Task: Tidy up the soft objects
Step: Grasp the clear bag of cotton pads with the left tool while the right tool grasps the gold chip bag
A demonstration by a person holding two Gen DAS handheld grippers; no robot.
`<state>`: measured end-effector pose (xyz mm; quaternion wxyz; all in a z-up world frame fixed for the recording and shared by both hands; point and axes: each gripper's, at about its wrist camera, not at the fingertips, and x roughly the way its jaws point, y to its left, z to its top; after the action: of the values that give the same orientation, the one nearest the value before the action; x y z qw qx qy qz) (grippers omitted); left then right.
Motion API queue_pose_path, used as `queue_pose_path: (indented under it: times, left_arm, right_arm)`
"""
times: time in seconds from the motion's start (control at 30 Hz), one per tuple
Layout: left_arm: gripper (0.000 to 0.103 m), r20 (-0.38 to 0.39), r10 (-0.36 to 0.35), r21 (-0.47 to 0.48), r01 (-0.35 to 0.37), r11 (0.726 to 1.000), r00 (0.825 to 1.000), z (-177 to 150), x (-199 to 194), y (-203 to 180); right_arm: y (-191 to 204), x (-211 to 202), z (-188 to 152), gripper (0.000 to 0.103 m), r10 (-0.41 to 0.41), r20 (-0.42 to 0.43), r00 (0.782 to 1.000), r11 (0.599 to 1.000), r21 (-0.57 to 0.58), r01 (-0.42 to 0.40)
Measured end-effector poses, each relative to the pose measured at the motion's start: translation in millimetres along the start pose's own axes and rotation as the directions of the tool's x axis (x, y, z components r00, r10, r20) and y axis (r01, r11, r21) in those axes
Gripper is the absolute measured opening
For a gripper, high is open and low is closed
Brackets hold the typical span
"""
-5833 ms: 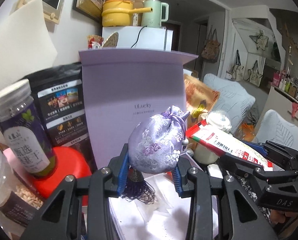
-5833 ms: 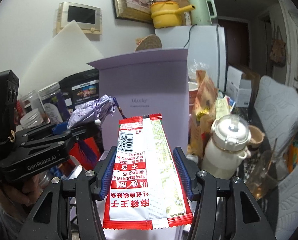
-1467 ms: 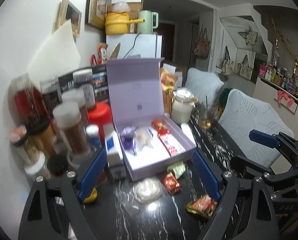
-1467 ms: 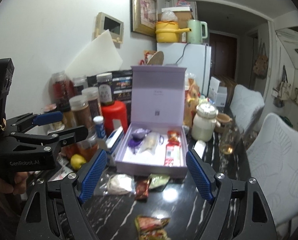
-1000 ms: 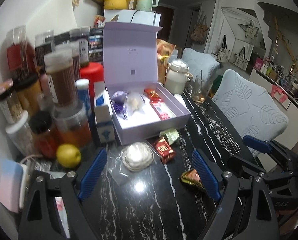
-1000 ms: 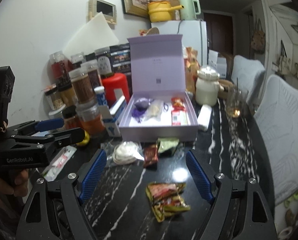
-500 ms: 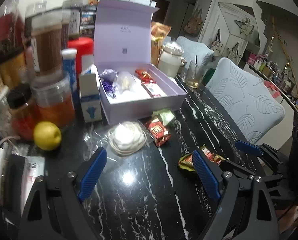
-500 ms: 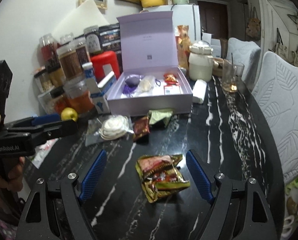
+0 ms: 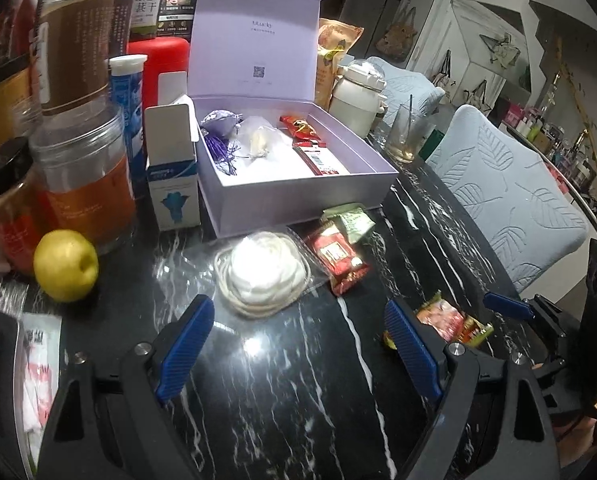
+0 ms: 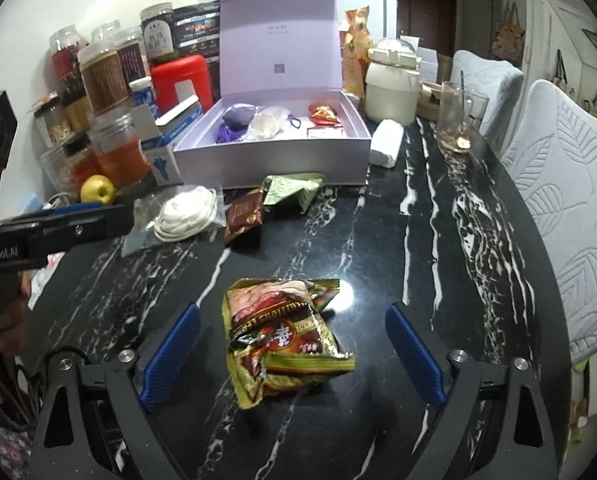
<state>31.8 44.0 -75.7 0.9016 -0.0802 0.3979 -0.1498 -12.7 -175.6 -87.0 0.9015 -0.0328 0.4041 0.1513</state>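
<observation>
Both my jaws are wide open and empty, right gripper point(image 10: 292, 354) lined up over the crinkled snack bag point(image 10: 284, 330), so next I drop, pinch it, and carry it to the lilac box point(image 10: 274, 164).

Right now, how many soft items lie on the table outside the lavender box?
4: bagged white bundle, brown packet and green packet before the lavender box; crumpled snack bag between the right tongs. Clutter may hide others.
</observation>
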Motion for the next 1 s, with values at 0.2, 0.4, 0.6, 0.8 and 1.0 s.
queue_pose_path:
  times: [0.2, 0.4, 0.6, 0.8, 1.0]
  left_arm:
    - [0.088, -0.015, 0.009, 0.036, -0.009, 0.999, 1.000, 19.7, 22.2, 5.8]
    - [0.088, -0.020, -0.028, 0.091, 0.030, 0.995, 0.999, 34.4, 41.7, 5.8]
    - [0.088, -0.094, -0.034, 0.126, 0.046, 0.991, 0.995, 39.9, 71.1, 9.8]
    - [0.088, -0.103, 0.008, 0.222, 0.015, 0.975, 0.995, 39.0, 83.6, 4.4]
    - [0.088, -0.197, 0.022, 0.276, 0.034, 0.960, 0.980, 33.0, 103.5, 2.7]
  right_arm:
    - [-4.1, 18.8, 4.4, 0.095, 0.005, -0.048, 0.999, 1.000, -0.014, -0.005]
    - [-12.6, 29.3, 11.8, 0.095, 0.021, -0.063, 0.998, 1.000, 0.001, -0.021]
    - [-18.0, 35.9, 19.1, 0.095, 0.042, -0.075, 0.996, 0.999, 0.014, -0.041]
    - [-23.9, 42.4, 21.8, 0.095, 0.063, -0.088, 0.994, 0.998, 0.035, -0.060]
    - [-25.3, 43.9, 22.8, 0.095, 0.076, -0.096, 0.993, 0.997, 0.031, -0.073]
